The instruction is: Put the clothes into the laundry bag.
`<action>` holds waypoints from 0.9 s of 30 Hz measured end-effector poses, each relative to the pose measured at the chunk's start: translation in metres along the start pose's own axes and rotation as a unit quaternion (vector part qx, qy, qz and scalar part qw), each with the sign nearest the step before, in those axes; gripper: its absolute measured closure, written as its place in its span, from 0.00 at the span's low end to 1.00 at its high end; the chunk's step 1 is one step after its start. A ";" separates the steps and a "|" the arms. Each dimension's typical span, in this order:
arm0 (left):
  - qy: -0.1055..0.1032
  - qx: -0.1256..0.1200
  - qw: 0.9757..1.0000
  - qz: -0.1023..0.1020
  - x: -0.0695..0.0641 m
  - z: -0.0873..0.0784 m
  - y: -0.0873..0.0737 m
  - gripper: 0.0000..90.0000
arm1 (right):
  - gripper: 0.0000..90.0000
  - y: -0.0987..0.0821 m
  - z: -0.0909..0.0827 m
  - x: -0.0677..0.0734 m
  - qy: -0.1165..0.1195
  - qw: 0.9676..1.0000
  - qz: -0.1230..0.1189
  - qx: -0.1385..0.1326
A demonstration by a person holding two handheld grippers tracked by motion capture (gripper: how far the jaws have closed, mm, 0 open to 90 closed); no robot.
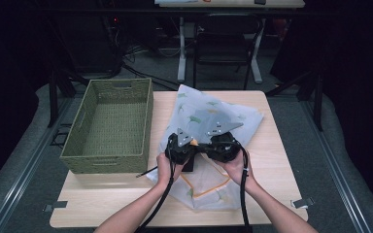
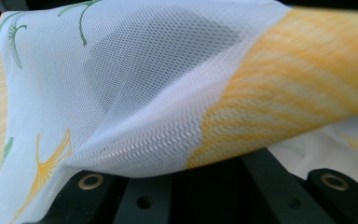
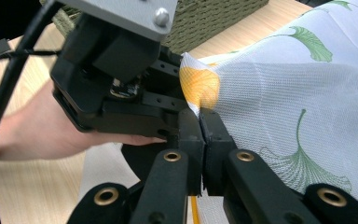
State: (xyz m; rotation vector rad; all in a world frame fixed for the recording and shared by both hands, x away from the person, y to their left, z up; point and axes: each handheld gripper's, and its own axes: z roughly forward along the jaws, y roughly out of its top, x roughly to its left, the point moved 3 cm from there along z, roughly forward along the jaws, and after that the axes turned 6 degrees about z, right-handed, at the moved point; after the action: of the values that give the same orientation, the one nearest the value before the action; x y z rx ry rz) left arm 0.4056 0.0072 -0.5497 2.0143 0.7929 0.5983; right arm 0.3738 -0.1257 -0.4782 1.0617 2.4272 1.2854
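Observation:
A white mesh cloth (image 1: 213,116) printed with green and yellow leaves lies rumpled across the middle of the wooden table (image 1: 126,204). Both grippers meet tip to tip over its near part. My left gripper (image 1: 193,147) is shut on a yellow-printed corner of the cloth (image 3: 200,84). In the left gripper view the mesh (image 2: 158,84) drapes over the jaws and hides their tips. My right gripper (image 3: 201,126) is shut on the cloth's edge just below that corner, right beside the left gripper (image 3: 175,81). A hand (image 3: 37,126) holds the left gripper.
A green woven basket (image 1: 104,162) stands on the left part of the table, close to the cloth's left edge. Bare tabletop shows at the front and the right. Chair and desk legs stand on the floor beyond the far edge.

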 end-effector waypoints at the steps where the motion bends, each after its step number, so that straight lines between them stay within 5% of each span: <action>1: 0.005 -0.006 1.000 -0.001 0.000 0.002 -0.001 0.95 | 0.99 -0.001 0.000 -0.001 0.001 1.000 0.006 0.000; 7: 0.016 -0.018 1.000 -0.010 0.001 0.017 -0.006 0.94 | 0.99 -0.003 0.003 -0.004 0.005 1.000 0.022 0.007; 12: -0.004 0.042 0.999 0.016 0.000 0.028 -0.019 0.87 | 0.99 -0.010 0.009 -0.006 0.003 0.999 0.024 0.029; 17: -0.037 0.074 0.996 0.034 0.000 0.015 -0.019 0.54 | 0.99 -0.013 0.010 -0.007 0.003 0.999 0.023 0.038; 21: -0.050 0.081 0.994 0.055 0.003 -0.006 -0.014 0.42 | 0.99 -0.012 0.010 -0.006 0.002 0.999 0.019 0.037; 27: -0.041 0.092 0.993 0.068 0.009 -0.036 -0.013 0.27 | 0.99 -0.011 0.008 -0.005 0.001 0.999 0.019 0.036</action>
State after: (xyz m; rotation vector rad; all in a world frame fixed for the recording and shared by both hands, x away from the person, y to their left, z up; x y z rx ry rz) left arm 0.3839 0.0388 -0.5419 2.2598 0.6869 0.5314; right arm 0.3757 -0.1276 -0.4925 1.1321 2.4837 1.2194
